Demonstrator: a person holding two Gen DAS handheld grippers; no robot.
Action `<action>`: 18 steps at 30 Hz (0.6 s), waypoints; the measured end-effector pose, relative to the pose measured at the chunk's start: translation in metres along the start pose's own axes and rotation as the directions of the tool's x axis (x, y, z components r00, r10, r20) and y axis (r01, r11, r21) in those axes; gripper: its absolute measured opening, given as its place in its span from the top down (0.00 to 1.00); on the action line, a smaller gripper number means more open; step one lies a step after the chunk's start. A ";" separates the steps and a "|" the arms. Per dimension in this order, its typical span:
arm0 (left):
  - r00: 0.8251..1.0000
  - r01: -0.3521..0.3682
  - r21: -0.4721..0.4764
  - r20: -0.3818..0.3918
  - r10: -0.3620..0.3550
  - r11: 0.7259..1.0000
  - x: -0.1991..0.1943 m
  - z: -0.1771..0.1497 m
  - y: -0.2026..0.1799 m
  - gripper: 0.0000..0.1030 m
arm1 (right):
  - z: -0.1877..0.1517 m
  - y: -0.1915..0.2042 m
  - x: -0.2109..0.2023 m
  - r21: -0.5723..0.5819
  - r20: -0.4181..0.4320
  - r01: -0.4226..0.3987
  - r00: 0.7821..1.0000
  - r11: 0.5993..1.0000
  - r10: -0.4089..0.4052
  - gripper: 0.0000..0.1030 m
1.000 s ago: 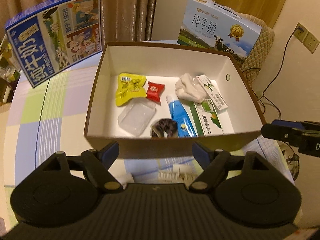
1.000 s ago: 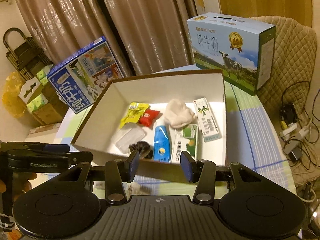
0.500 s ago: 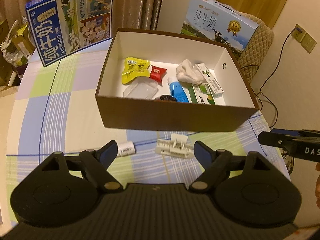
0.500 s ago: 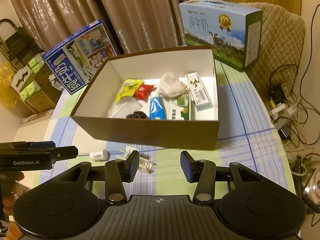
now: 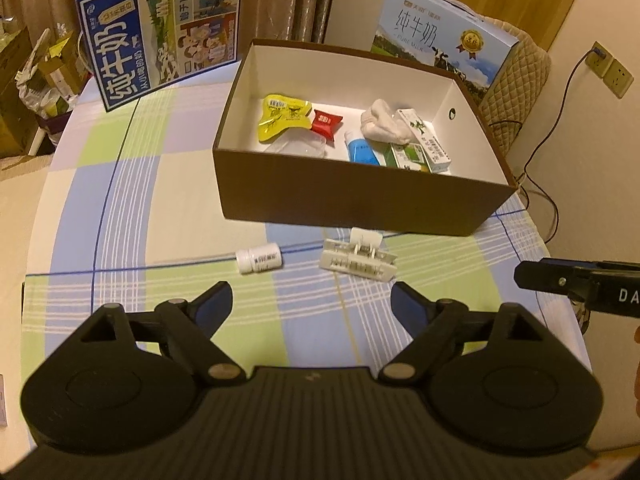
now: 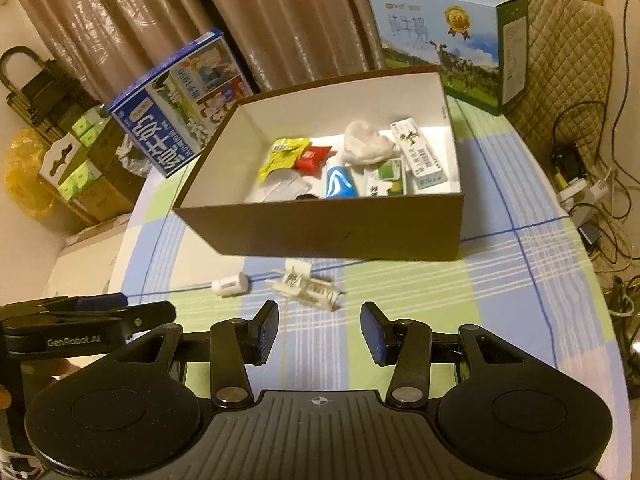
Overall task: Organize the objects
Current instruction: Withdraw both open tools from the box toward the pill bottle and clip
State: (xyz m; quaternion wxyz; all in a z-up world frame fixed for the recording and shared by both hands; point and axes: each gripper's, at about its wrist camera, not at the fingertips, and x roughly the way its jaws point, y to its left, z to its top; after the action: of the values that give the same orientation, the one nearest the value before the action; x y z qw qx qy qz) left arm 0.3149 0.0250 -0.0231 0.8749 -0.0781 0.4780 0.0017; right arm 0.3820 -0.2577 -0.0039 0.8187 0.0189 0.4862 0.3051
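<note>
Objects for sorting lie on the checked cloth of the bench (image 5: 120,184): a white pill bottle (image 5: 259,258) and a ridged white plastic clip (image 5: 357,260) sit in open room just before the brown cardboard box (image 5: 352,204). The left hand-held gripper (image 5: 312,304) hangs over them, jaws opening, empty.

From the right wrist, the right hand-held gripper (image 6: 319,330) stands narrow and empty; "GenRobot.AI" shows on the other tool.

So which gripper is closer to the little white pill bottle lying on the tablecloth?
Left. The left gripper, fingers opening and empty, sits just in front of the bottle; the right gripper is off to its right, behind the white clip.
</note>
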 end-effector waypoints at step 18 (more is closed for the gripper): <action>0.998 -0.036 -0.042 -0.053 0.033 0.998 0.006 -0.025 0.011 0.16 | -0.026 0.001 0.029 0.024 -0.132 -0.072 0.989 0.997 0.074 0.54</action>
State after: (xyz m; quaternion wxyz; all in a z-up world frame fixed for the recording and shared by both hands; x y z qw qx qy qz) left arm 0.2965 0.0316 -0.0425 0.8601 -0.0886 0.5017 0.0251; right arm 0.3709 -0.2492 -0.0397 0.7726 0.0243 0.5414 0.3307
